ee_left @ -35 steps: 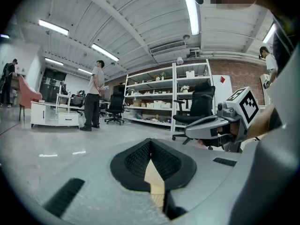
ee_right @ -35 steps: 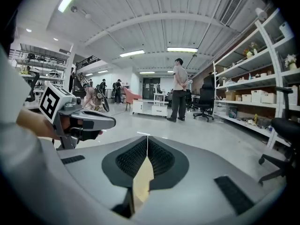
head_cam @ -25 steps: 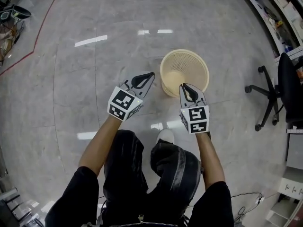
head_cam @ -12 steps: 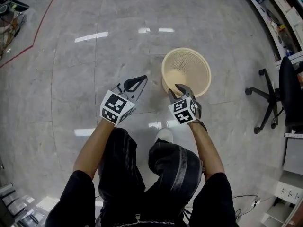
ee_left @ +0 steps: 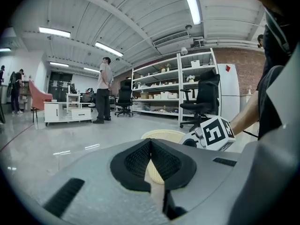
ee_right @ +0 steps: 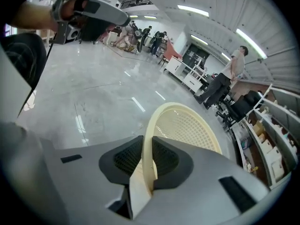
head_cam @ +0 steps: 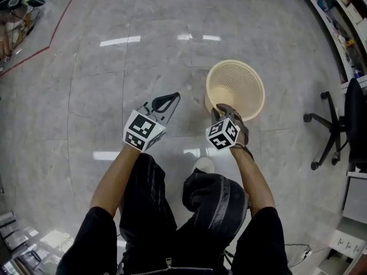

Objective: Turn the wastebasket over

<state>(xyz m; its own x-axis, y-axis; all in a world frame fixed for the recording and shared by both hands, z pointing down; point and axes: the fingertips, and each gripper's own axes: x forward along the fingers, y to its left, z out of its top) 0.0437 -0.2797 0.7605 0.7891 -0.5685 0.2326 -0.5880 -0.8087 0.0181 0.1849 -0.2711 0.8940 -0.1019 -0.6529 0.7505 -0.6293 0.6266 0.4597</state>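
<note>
Wastebasket point(head_cam: 236, 85): cream plastic, lattice wall, round, upright on the floor point(head_cam: 114, 73), mouth up. Right gripper point(head_cam: 221, 109) jaws, just closing, pinch its near rim. Left gripper point(head_cam: 171, 98) jaws closed, empty.

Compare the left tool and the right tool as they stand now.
The left tool is shut on nothing. The right tool, whose jaws have just been closing, grips the rim of the wastebasket. The left tool hangs beside the wastebasket, apart from it, while the right tool sits on its near rim. Both point toward the wastebasket.
</note>
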